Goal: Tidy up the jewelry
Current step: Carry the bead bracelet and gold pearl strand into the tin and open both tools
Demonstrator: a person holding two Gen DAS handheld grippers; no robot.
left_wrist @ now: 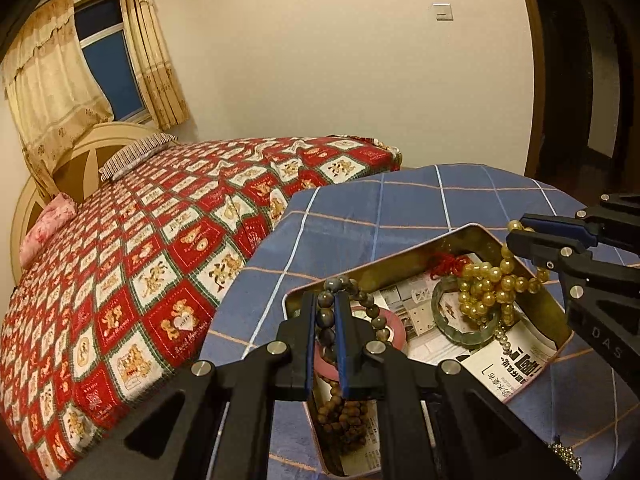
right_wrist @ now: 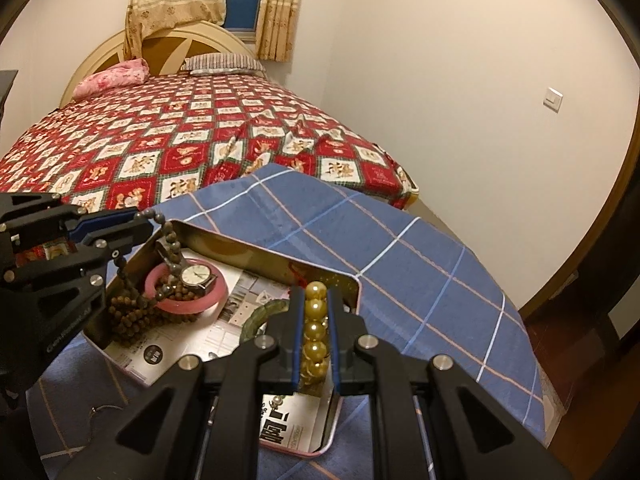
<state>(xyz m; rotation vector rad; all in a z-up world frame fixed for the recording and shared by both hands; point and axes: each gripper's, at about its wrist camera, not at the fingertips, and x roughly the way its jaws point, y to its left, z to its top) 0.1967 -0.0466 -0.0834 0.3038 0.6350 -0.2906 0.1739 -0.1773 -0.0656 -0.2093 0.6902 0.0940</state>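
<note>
Beads fill both my grippers. My left gripper (left_wrist: 325,312) is pinched on a dark bead strand (left_wrist: 325,322), which loops over the tips and trails down into a brown bead pile (left_wrist: 342,412) at the near corner of the tin box (left_wrist: 470,236). My right gripper (right_wrist: 314,312) is clamped on a yellow pearl strand (right_wrist: 314,330) — its loose end hangs bunched over a green bangle (left_wrist: 466,330) inside the same tin. Both tools hang over the box, one at each end. Also in the tin: a pink bangle (right_wrist: 186,302) with a wristwatch (right_wrist: 196,275) lying across it, printed paper (right_wrist: 240,320) lining the bottom. The tin sits on a blue checked cloth (right_wrist: 420,264) — beyond it, a red patterned bed (right_wrist: 180,140).
</note>
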